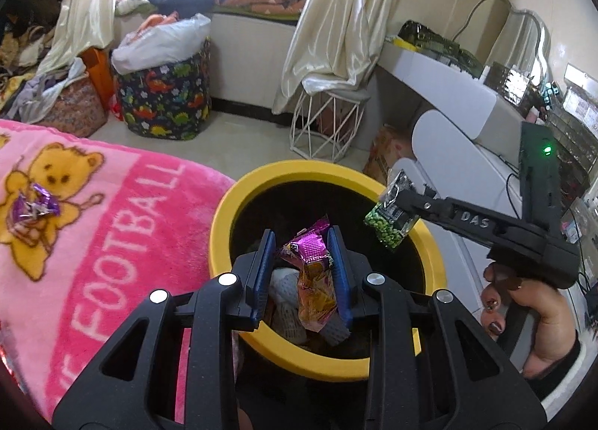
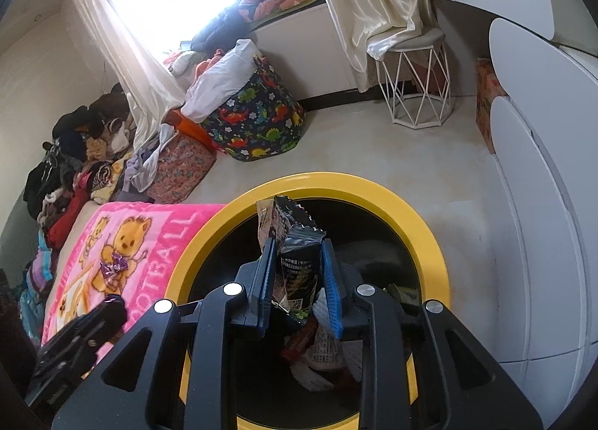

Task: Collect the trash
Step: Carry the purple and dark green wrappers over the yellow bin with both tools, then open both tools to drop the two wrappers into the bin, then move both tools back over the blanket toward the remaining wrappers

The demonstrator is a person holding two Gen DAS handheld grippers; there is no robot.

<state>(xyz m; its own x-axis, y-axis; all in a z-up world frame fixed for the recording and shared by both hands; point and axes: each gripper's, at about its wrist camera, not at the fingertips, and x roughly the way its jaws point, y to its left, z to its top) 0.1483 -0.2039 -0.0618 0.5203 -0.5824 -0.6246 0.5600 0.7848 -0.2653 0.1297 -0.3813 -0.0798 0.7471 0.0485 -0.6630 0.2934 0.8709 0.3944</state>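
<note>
Both wrappers over the bin

Your left gripper (image 1: 302,265) pinches a purple wrapper (image 1: 312,273) above the yellow-rimmed trash bin (image 1: 239,190); your right gripper (image 2: 297,276) pinches a black snack packet (image 2: 295,243) there too.

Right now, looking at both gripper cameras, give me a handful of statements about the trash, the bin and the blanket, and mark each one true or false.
1. The left gripper holds a purple and orange wrapper over the yellow-rimmed bin. True.
2. The right gripper is empty. False: a black and green snack packet sits between its pads.
3. A purple wrapper lies on the pink blanket. True.
4. The bin is empty inside. False: paper and wrappers already lie in it.
5. The bin stands beside the pink blanket. True.
6. The white wire stool lies tipped over on the floor. False: it stands upright by the curtain.
</note>
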